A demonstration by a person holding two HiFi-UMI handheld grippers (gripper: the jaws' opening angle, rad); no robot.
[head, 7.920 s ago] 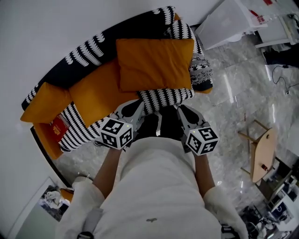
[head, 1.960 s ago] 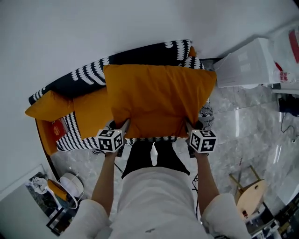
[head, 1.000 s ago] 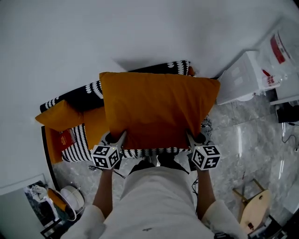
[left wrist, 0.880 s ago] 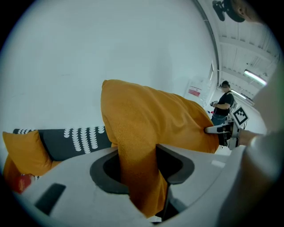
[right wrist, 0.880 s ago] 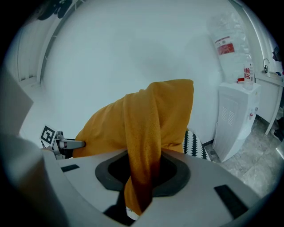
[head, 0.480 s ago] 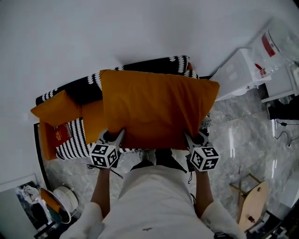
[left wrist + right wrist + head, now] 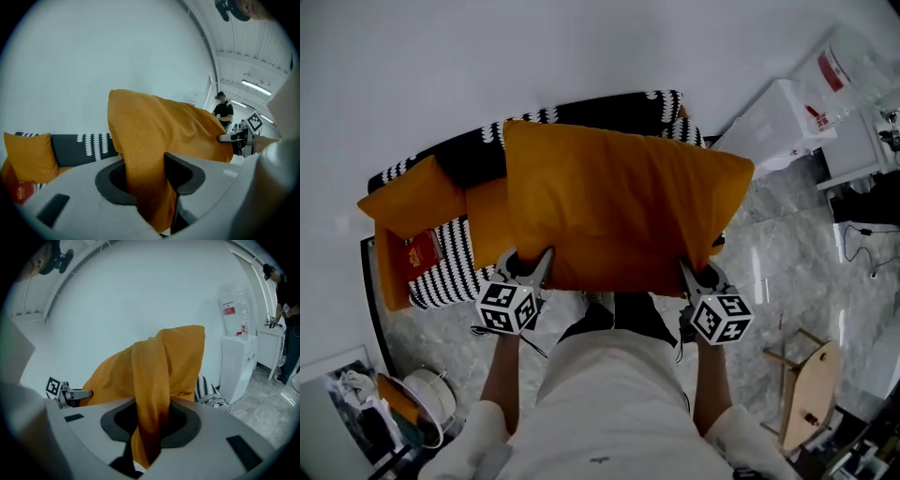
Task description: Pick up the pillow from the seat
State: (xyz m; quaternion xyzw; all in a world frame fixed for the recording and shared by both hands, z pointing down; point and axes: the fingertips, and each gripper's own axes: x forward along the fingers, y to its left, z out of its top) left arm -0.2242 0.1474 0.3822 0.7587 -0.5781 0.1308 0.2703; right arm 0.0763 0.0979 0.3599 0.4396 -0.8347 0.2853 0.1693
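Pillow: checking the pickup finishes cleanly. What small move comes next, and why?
Probably draw the pillow back toward the body, clear of the sofa: left gripper and right gripper each pinch a lower corner, and it hangs lifted over the seat.

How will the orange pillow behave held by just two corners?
Probably soft and floppy: the orange pillow bunches into folds where the left gripper and right gripper pinch it. Likely light for its size: two corner pinches hold it up.
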